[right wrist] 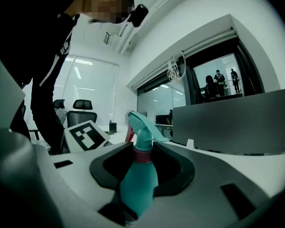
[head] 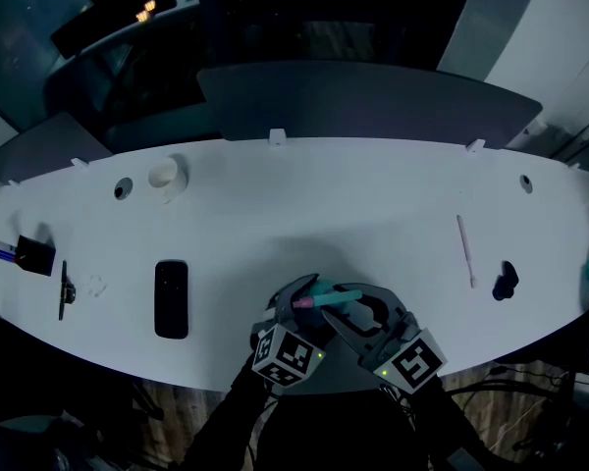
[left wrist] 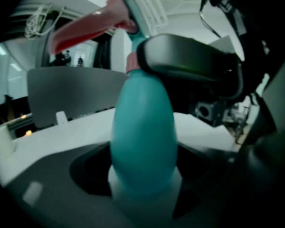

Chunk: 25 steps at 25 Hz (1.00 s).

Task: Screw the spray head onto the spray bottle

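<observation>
Lower centre, the left gripper's (head: pixel 297 308) jaws grip the bottle (head: pixel 332 296) wide, the right gripper's (head: pixel 359 312) narrower. Both hide its base, and the spray head (left wrist: pixel 92 22) is blurred.

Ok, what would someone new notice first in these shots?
The teal bottle with its pink trigger, held between the left gripper and right gripper at the near edge of the table. After that, the black phone lying to their left and a thin pink tube off to the right.
</observation>
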{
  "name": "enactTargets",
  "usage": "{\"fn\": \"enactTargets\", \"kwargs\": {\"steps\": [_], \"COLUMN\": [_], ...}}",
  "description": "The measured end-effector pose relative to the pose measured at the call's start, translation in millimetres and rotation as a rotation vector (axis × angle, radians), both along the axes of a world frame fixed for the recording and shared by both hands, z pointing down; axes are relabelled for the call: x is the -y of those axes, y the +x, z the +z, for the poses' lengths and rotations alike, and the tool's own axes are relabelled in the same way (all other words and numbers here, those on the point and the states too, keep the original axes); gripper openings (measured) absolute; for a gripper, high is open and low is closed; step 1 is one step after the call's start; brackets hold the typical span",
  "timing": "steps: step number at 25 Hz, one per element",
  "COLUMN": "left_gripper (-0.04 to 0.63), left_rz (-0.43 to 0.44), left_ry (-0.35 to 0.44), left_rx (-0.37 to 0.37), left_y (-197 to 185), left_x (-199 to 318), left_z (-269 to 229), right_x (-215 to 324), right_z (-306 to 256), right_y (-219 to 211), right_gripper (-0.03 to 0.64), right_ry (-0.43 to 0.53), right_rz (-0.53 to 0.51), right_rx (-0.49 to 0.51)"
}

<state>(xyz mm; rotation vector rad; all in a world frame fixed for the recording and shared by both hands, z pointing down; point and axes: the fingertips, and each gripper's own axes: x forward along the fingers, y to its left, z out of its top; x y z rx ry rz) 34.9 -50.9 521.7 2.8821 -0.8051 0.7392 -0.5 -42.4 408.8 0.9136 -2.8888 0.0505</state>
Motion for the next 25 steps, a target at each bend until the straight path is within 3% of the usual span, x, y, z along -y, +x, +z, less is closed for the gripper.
{"fn": "enactTargets", "kwargs": {"steps": [4, 7, 9, 12, 15, 20, 22, 25], "left_gripper": [0.402, 0.403, 0.403, 0.404, 0.407, 0.396, 0.373, 0.370], "left_rz": [-0.306, -0.357, -0.290, -0.117, 0.087, 0.441, 0.504, 0.425], "left_ry": [-0.006, -0.022, -0.031, -0.001, 0.020, -0.026, -0.033, -0.013], "left_rx": [-0.004, -0.043, -0.124, -0.211, -0.163, -0.072, -0.061, -0.101], "left_y": [-5.1, -5.3, -5.4, -9.4, -16.4, -6.3, -2.5, -0.5], "left_x": [6.0, 5.9, 2.7, -7.5, -12.3, -13.6, -15.7, -13.7], "left_z": [1.6, 1.2, -4.9, -18.2, -16.8, -13.8, -14.6, -16.9], "right_x": [-0.2, -0.6, -0.9, -1.3, -2.1, -1.0, -0.6, -0.3], "right_z": [1.0, 0.2, -0.5, -0.8, 0.6, -2.3, -2.3, -1.3], "right_y": [0.1, -0.9, -0.8, -0.1, -0.4, -1.4, -0.6, 1.6], "right_gripper": [0.129, 0.129, 0.129, 0.129, 0.129, 0.129, 0.129, 0.129], "right_ry": [0.002, 0.000, -0.004, 0.002, -0.002, 0.001, 0.001, 0.003], "right_rz": [0.016, 0.005, -0.006, -0.022, -0.036, -0.055, -0.058, -0.041], "right_rx": [-0.005, -0.003, 0.000, -0.006, -0.014, -0.001, -0.005, -0.012]}}
